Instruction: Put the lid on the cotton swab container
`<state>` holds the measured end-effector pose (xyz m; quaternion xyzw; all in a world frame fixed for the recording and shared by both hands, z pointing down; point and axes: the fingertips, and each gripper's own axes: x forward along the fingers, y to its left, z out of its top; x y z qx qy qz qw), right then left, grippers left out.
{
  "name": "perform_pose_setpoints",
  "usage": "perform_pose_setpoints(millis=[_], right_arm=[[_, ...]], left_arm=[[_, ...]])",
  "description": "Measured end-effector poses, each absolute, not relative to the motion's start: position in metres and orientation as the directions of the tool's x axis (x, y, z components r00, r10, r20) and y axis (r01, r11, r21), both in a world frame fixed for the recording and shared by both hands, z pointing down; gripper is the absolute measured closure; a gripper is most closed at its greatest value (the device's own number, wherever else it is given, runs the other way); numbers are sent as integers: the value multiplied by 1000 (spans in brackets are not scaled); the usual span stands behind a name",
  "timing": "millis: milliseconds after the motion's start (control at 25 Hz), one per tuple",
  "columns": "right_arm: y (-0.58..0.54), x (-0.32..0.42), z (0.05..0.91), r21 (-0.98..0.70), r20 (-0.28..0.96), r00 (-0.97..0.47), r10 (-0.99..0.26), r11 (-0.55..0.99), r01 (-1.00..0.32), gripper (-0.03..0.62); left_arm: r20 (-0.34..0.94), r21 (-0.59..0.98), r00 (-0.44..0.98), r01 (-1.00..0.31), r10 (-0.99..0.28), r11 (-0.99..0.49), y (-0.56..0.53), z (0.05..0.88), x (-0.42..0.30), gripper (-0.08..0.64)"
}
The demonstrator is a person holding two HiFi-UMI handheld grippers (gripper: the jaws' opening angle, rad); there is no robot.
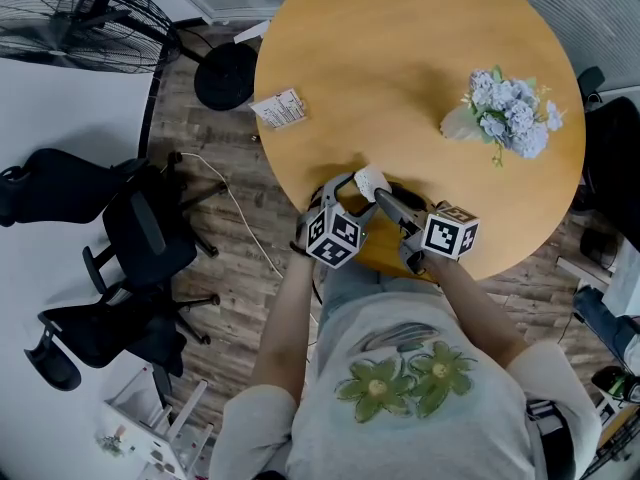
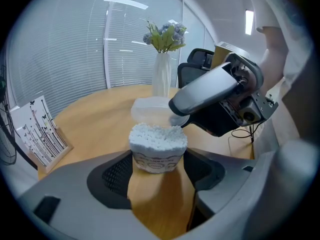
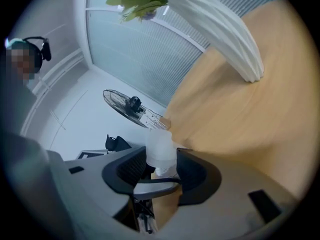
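An open cotton swab container (image 2: 157, 149), a small printed tub packed with white swabs, stands between the jaws of my left gripper (image 2: 157, 166), whose pads press on both of its sides. My right gripper (image 3: 161, 170) is shut on the translucent plastic lid (image 3: 161, 146). In the left gripper view the lid (image 2: 150, 109) hangs tilted just behind and above the container, at the tip of the right gripper's grey fingers (image 2: 210, 91). In the head view both grippers meet at the near edge of the round wooden table (image 1: 400, 58), with the white container (image 1: 370, 180) between them.
A white vase of pale blue flowers (image 1: 505, 113) lies to the far right on the table. A printed card in a wooden stand (image 1: 280, 108) sits at the table's left edge. A floor fan (image 1: 90, 18) and black office chairs (image 1: 130, 258) stand to the left.
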<state>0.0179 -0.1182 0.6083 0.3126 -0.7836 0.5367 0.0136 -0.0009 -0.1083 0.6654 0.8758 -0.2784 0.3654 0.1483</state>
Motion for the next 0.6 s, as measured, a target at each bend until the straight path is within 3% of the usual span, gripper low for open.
perform_pose_setpoints(millis=[600], right_arm=[[-114, 9, 611, -618, 511, -732, -451, 399, -677, 402]], left_arm=[[712, 64, 588, -600, -385, -797, -109, 665, 0, 241]])
